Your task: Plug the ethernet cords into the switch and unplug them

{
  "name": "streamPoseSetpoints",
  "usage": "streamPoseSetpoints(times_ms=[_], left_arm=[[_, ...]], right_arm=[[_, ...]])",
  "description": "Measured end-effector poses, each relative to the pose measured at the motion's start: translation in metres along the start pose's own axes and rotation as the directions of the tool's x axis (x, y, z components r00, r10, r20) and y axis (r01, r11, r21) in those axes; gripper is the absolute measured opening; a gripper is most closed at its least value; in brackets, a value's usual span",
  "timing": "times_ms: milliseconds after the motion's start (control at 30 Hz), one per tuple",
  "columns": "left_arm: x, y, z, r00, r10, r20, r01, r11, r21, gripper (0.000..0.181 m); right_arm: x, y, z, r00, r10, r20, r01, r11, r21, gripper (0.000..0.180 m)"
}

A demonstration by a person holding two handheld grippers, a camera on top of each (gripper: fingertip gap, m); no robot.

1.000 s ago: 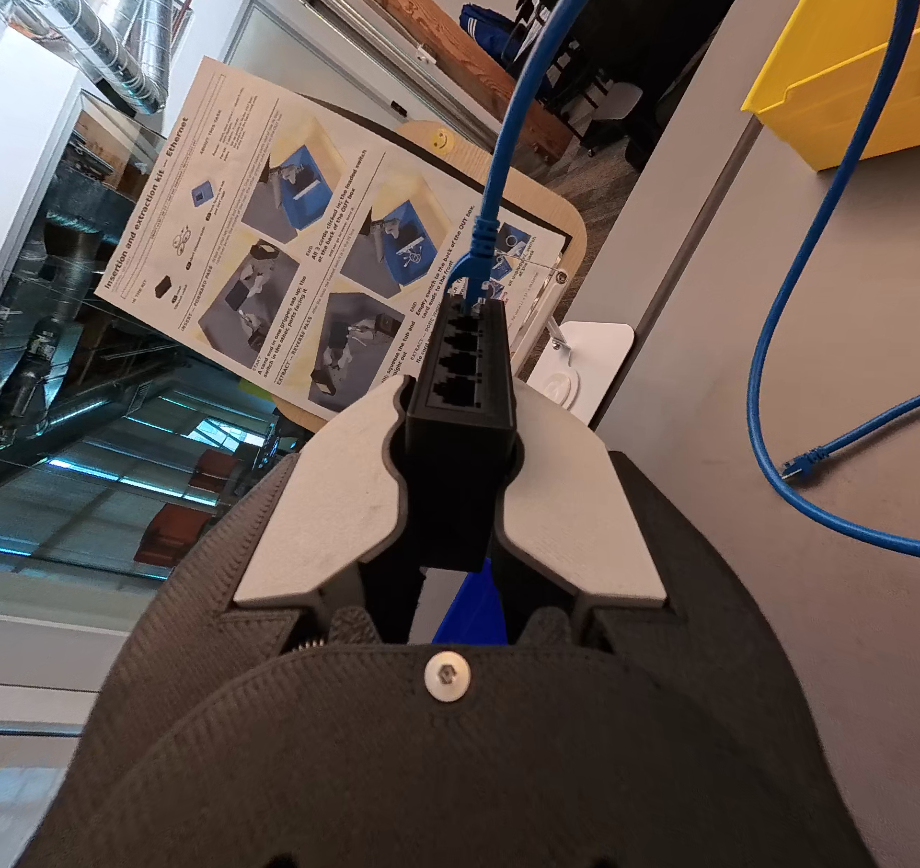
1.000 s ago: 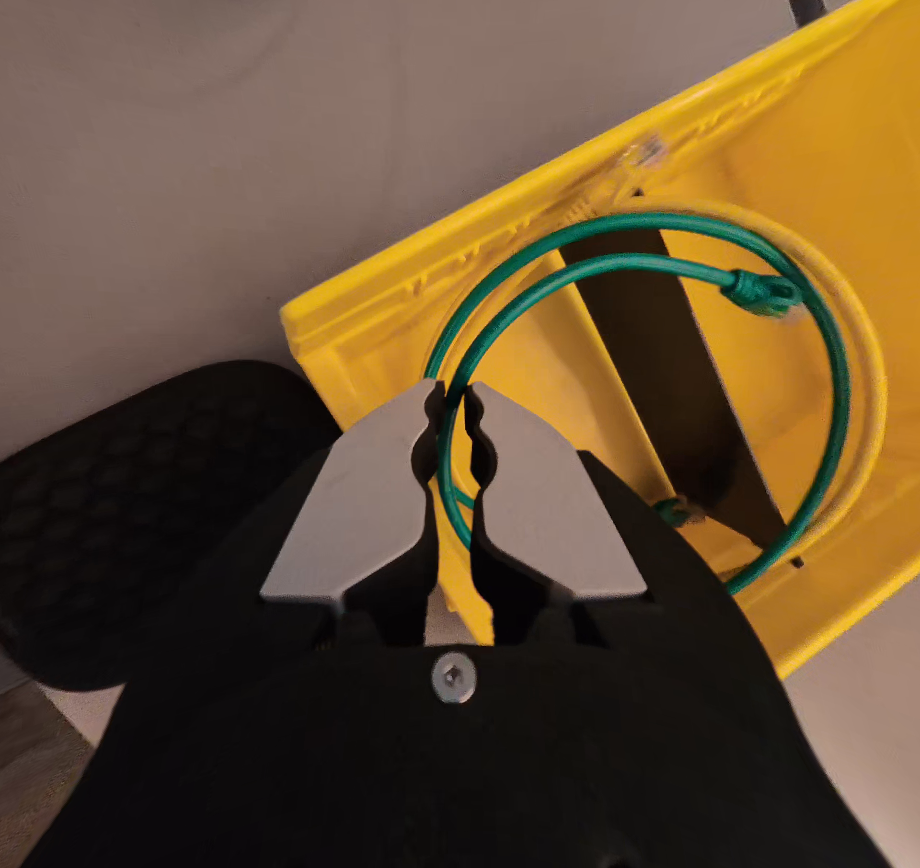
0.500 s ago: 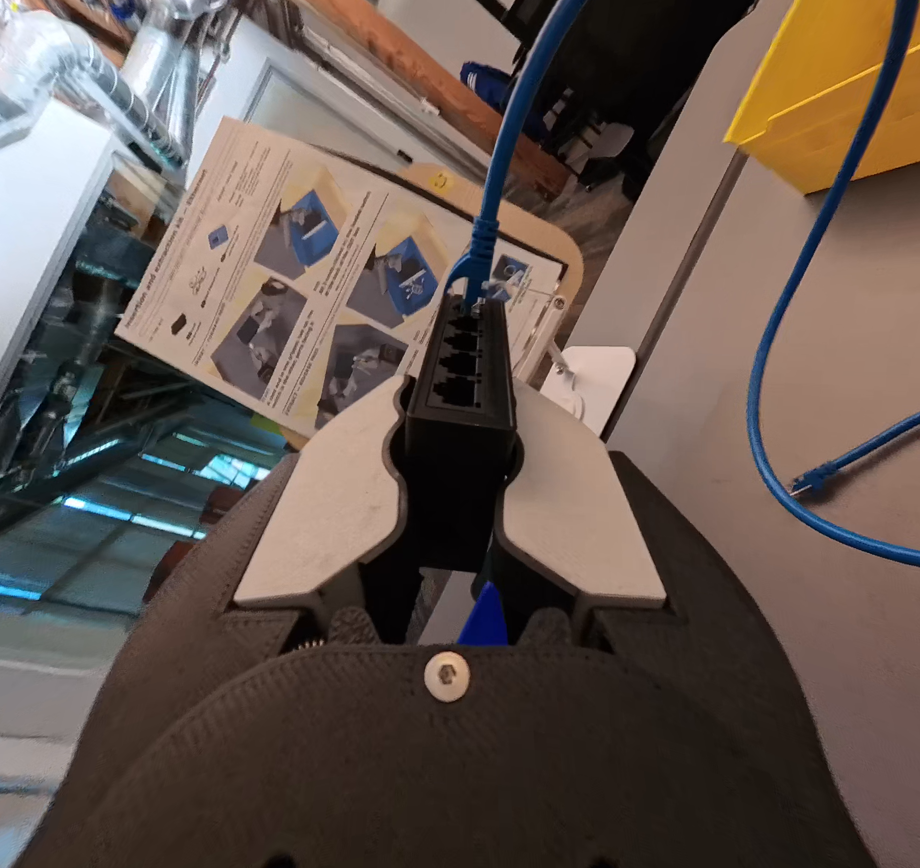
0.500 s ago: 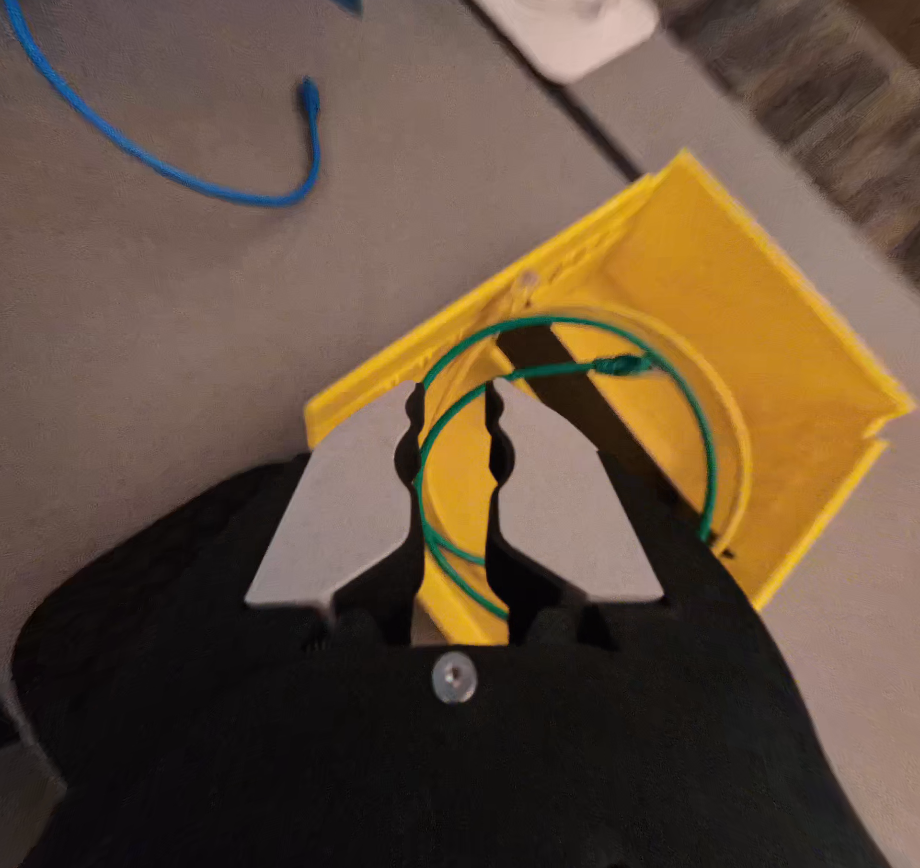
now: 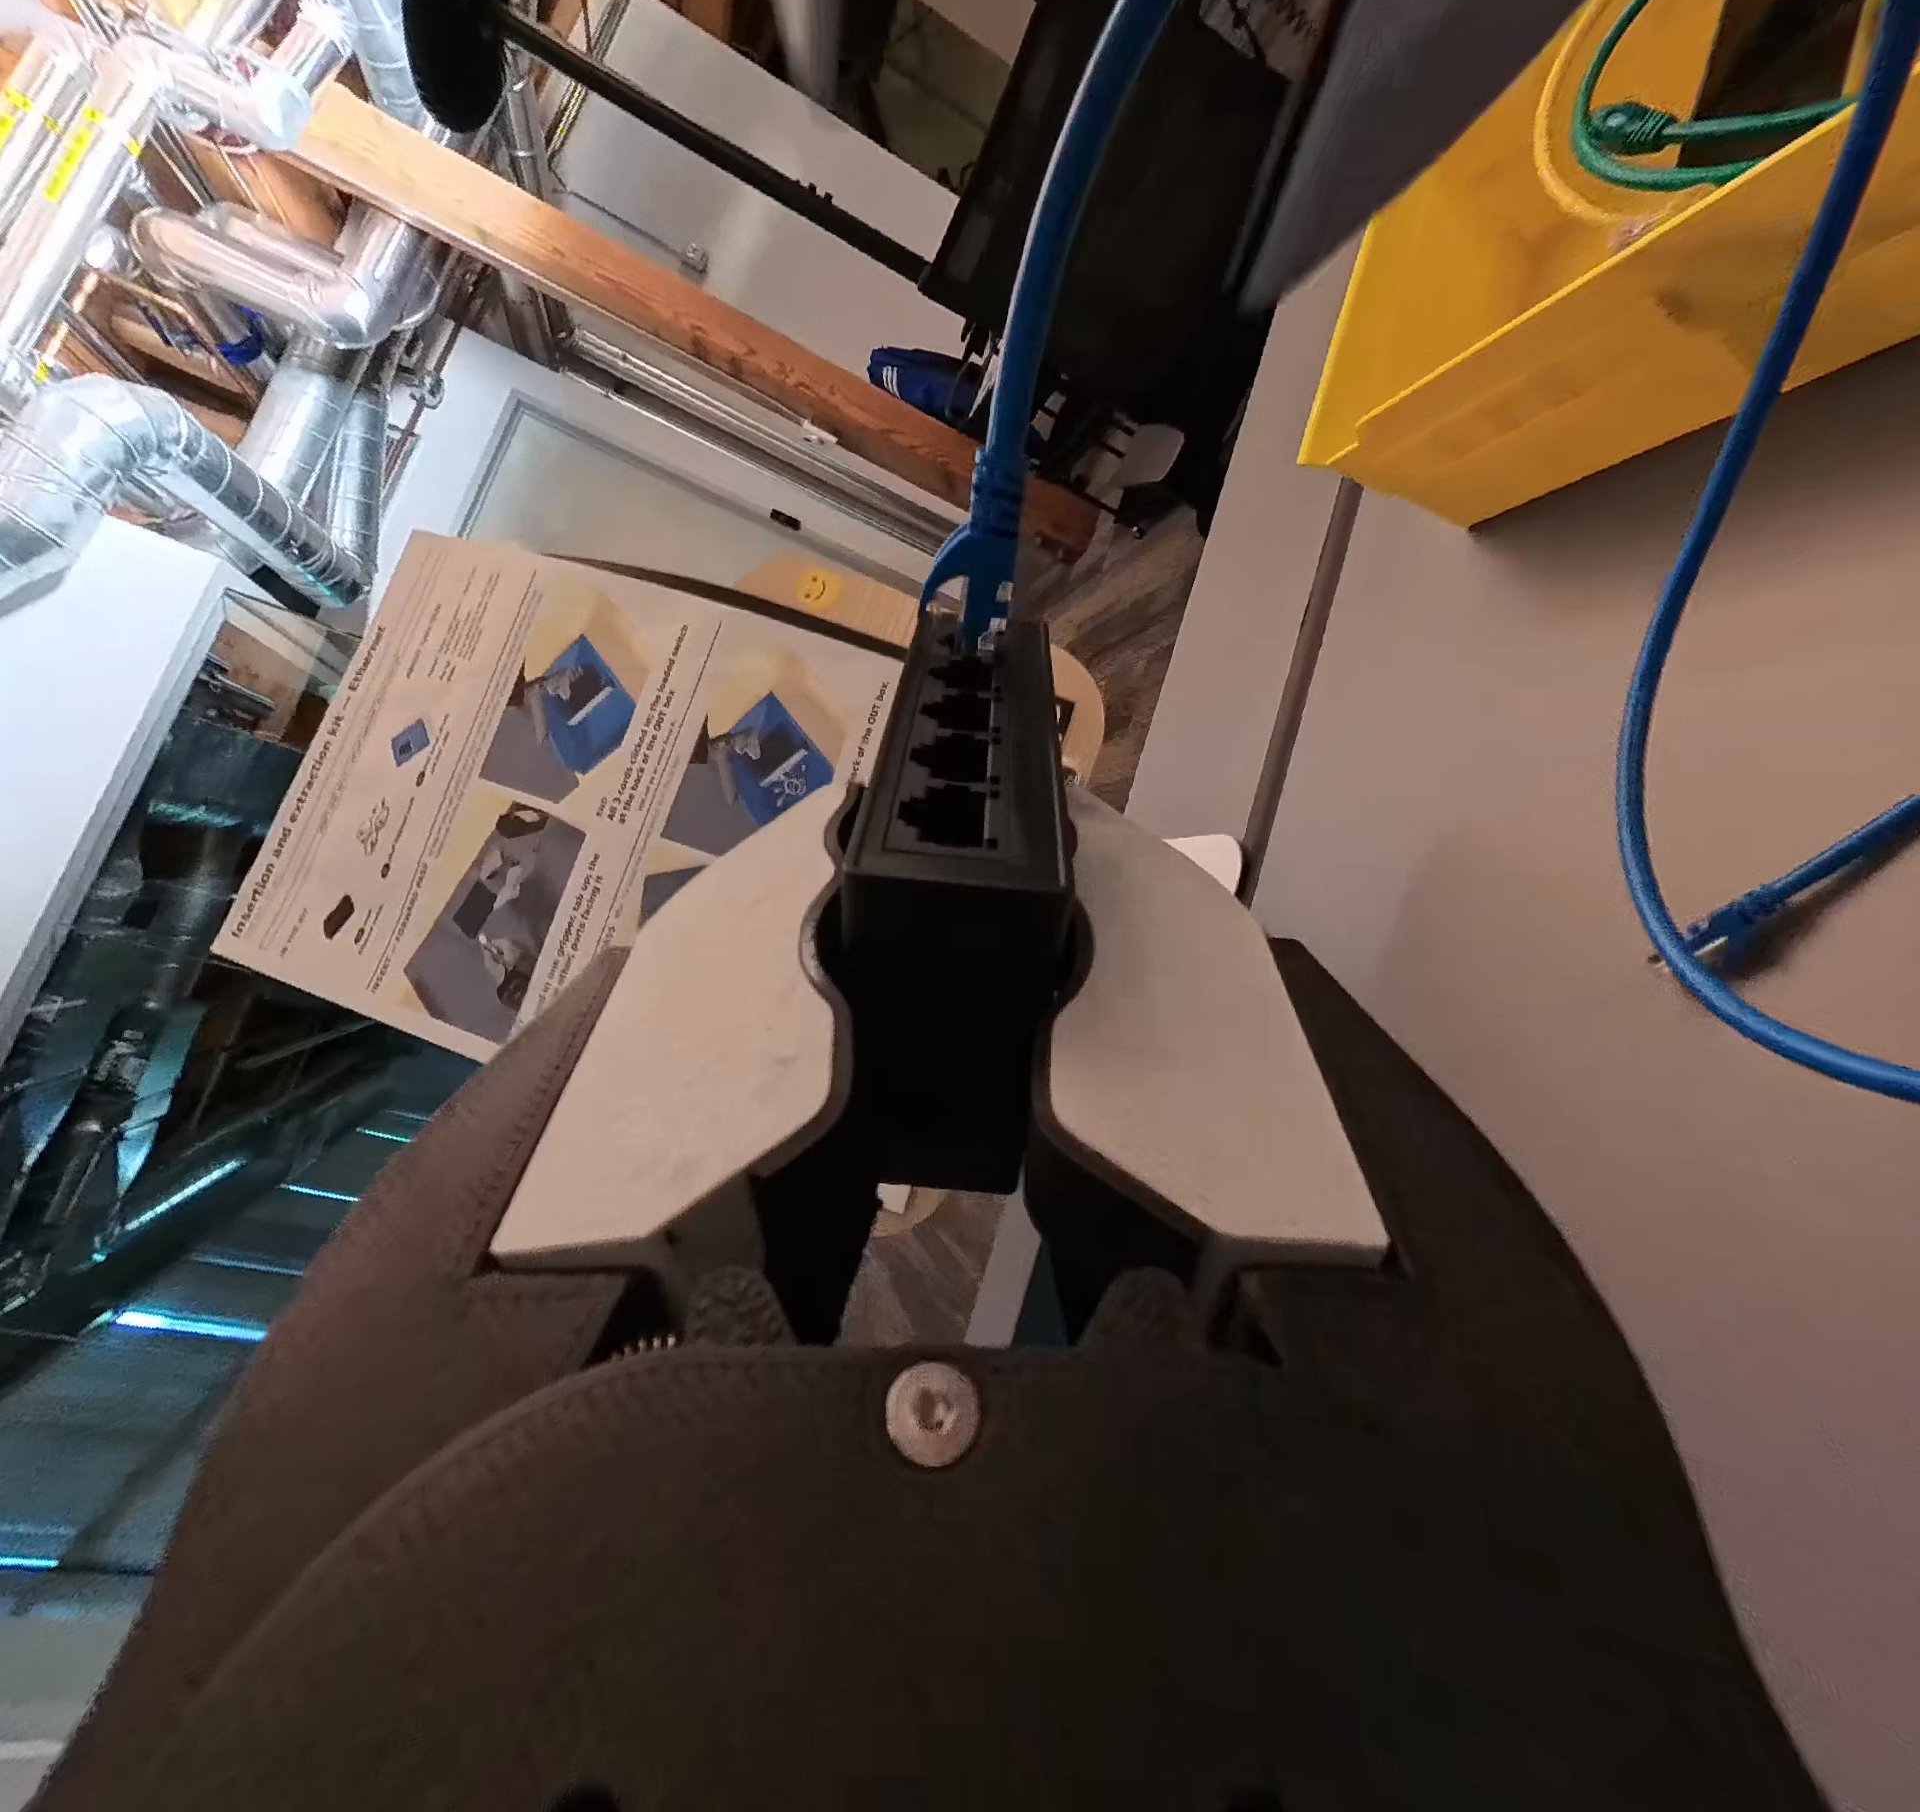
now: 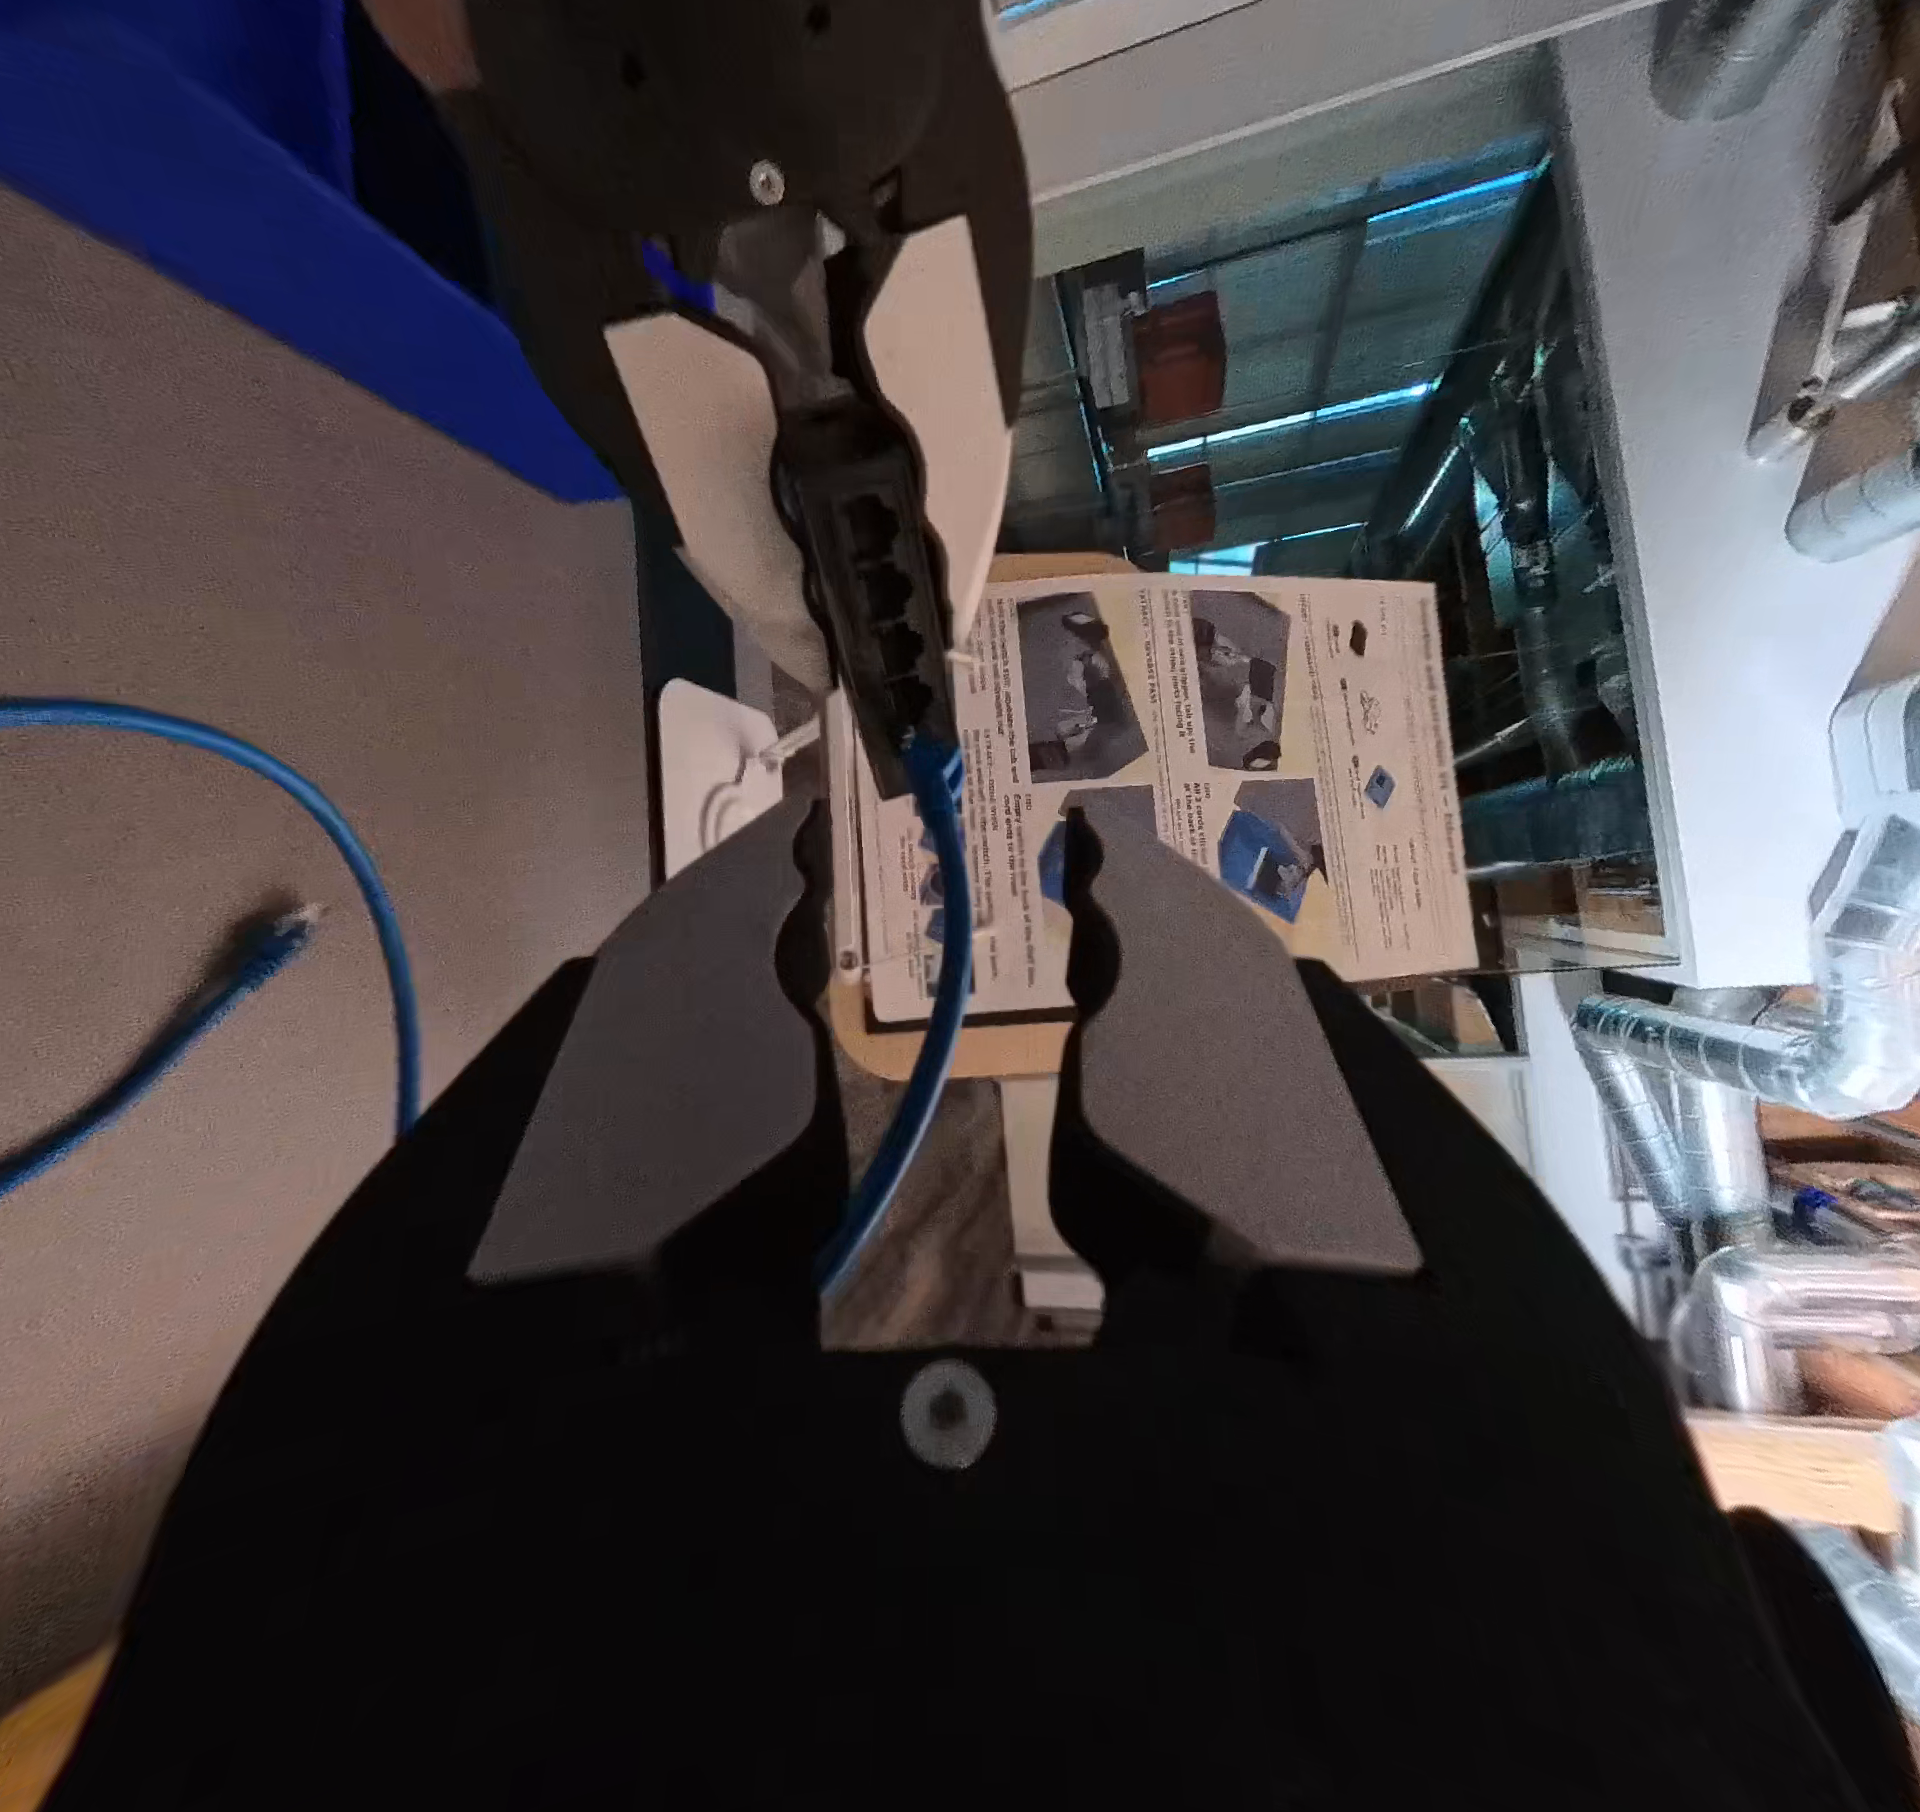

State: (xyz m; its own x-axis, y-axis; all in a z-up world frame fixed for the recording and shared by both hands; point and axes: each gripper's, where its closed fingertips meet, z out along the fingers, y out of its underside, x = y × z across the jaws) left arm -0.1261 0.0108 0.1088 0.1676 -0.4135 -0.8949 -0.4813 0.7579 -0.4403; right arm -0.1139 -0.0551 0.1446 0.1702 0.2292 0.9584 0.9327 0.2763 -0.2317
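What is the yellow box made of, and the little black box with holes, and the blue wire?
The yellow box looks like hard, slightly glossy plastic: smooth moulded walls and rim. The black box, gripped in the left tool, seems matte plastic with crisp moulded sockets. The blue wire probably has a rubbery plastic skin, since it bends in smooth curves.

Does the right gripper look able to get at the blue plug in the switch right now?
Probably yes: the right gripper is open, the blue cord runs between its fingers, and nothing blocks the blue plug in the switch.
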Motion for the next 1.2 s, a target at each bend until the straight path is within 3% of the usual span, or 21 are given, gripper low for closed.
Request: streamPoseSetpoints(times_ms=[67,200,400,733,933,1033,1200], left_arm=[[0.003,-0.004,-0.001,0.999,0.033,0.003,-0.033,0.999,0.002,0.031],[0.003,-0.013,-0.003,0.998,0.054,0.015,-0.054,0.998,0.022,0.03],[0.002,-0.02,-0.009,0.997,0.07,0.027,-0.072,0.996,0.05,0.03],[0.006,-0.024,-0.01,0.993,0.115,0.031,-0.116,0.992,0.053,0.03],[-0.005,-0.033,-0.011,0.966,0.17,0.197,-0.19,0.978,0.089,0.032],[-0.007,-0.032,-0.007,0.972,0.119,0.205,-0.138,0.987,0.084,0.038],[-0.002,-0.037,-0.008,0.964,0.163,0.211,-0.184,0.979,0.084,0.033]], right_arm=[[-0.002,0.01,0.017,0.994,-0.1,0.046,0.103,0.992,-0.069,0.043],[-0.008,0.021,0.035,0.982,-0.147,0.116,0.16,0.981,-0.107,0.035],[-0.004,0.014,0.037,0.98,-0.193,0.042,0.195,0.98,-0.04,0.016],[-0.009,0.015,0.035,0.983,-0.181,0.04,0.182,0.983,-0.012,0.015],[0.0,0.01,0.028,0.978,-0.21,-0.012,0.209,0.976,-0.06,0.014],[-0.001,0.01,0.026,0.978,-0.208,-0.014,0.206,0.974,-0.093,0.014],[-0.002,0.011,0.02,0.976,-0.218,-0.016,0.215,0.97,-0.118,0.014]])
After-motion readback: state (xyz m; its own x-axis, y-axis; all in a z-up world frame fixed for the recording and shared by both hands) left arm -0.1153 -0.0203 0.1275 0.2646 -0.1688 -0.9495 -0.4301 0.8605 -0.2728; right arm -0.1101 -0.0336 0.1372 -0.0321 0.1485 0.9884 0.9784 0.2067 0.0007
